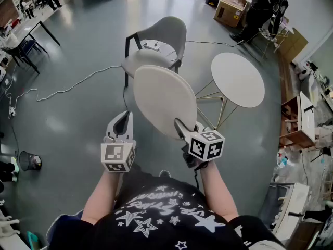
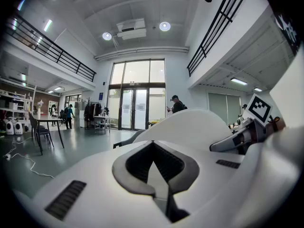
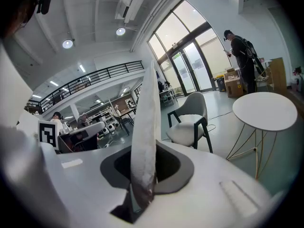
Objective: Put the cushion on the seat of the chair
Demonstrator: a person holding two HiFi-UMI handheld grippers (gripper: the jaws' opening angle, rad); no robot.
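Round white table, floor cable, cardboard box beyond

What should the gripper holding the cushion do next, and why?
Probably carry the cushion forward toward the chair. The right gripper has its jaws shut on the cushion's edge and holds it in the air, and the seat is some way ahead, so it can't be set down yet.

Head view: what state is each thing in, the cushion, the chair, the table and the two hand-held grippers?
cushion, held in the air by its edge, not on the chair.
chair, upright, still without the cushion.
round table, upright beside the chair.
right hand-held gripper, shut on the cushion's edge.
left hand-held gripper, shut, nothing between its jaws.
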